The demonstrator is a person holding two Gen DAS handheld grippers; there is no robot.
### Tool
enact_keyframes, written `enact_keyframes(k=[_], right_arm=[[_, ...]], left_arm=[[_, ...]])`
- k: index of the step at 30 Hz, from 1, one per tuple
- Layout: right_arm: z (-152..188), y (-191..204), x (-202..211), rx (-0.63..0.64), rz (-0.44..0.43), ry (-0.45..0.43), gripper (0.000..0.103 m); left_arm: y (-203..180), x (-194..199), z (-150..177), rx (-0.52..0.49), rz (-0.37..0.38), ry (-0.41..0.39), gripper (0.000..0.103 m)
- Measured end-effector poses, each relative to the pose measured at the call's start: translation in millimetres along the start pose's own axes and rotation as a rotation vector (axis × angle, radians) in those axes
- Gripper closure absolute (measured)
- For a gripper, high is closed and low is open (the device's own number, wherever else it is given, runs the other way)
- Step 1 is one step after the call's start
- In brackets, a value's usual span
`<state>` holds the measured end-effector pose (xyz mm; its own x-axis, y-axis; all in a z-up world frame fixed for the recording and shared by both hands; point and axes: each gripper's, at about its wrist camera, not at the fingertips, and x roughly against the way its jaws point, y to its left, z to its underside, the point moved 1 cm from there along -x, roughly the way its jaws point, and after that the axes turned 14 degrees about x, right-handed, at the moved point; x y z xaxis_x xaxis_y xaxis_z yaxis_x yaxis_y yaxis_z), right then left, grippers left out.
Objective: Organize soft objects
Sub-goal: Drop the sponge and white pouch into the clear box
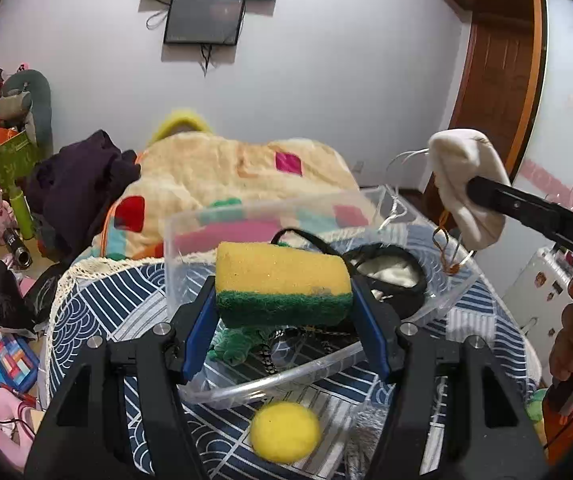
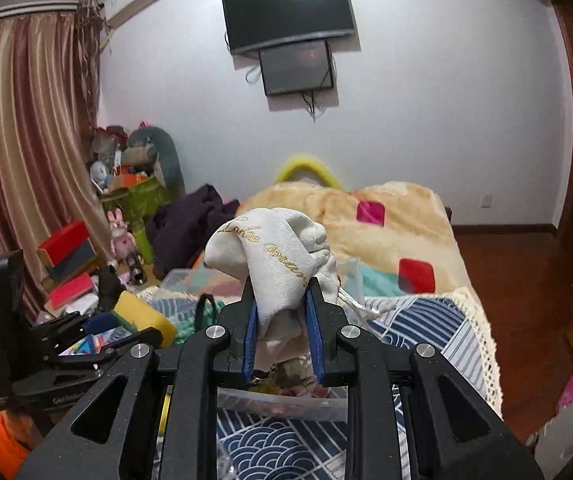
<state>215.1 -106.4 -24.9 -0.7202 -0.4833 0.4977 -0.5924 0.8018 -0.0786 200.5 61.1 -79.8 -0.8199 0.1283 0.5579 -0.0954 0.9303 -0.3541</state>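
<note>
The left tongs (image 1: 284, 300) grasp a sponge (image 1: 282, 286) by its two short ends, so its long axis runs across, from 9 o'clock to 3 o'clock, with the yellow side up and the green scrubbing layer below. The sponge hangs above the near part of a clear plastic box (image 1: 190, 240), which stands on a blue patterned cloth (image 1: 98, 312) on the bed. In the box lie already a small green plush toy (image 1: 234, 346) and a black pouch (image 1: 394, 280) with white lining, at about 2 o'clock from the sponge.

The right tongs (image 2: 282, 320) are clenched on a white cloth bag (image 2: 278, 264) with gold writing; its cord (image 2: 356, 306) hangs loose at the right. In the left wrist view this bag (image 1: 466, 188) is high at 2 o'clock, beyond the right far corner of the box, so the left tongs are the nearer ones to the box opening.

A yellow ball (image 1: 285, 432) rests on the cloth outside the box, at 6 o'clock, just below the left tongs.

Probably the sponge needs only to go down and be let go, since the box lies directly under and ahead of it. The bag must first travel toward 8 o'clock to come over the box.
</note>
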Motion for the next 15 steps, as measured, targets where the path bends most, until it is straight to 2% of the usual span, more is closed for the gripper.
enact_keyframes(k=[6, 12, 15], right_arm=[[20, -5, -28, -0.013, -0.014, 0.109, 0.083], [29, -8, -35, -0.017, -0.017, 0.164, 0.083], [30, -8, -34, -0.031, -0.021, 0.185, 0.079]], left_arm=[[-3, -22, 4, -0.031, -0.021, 0.024, 0.040], [-1, -33, 8, -0.023, -0.019, 0.079, 0.039], [1, -34, 10, -0.016, -0.021, 0.091, 0.036]])
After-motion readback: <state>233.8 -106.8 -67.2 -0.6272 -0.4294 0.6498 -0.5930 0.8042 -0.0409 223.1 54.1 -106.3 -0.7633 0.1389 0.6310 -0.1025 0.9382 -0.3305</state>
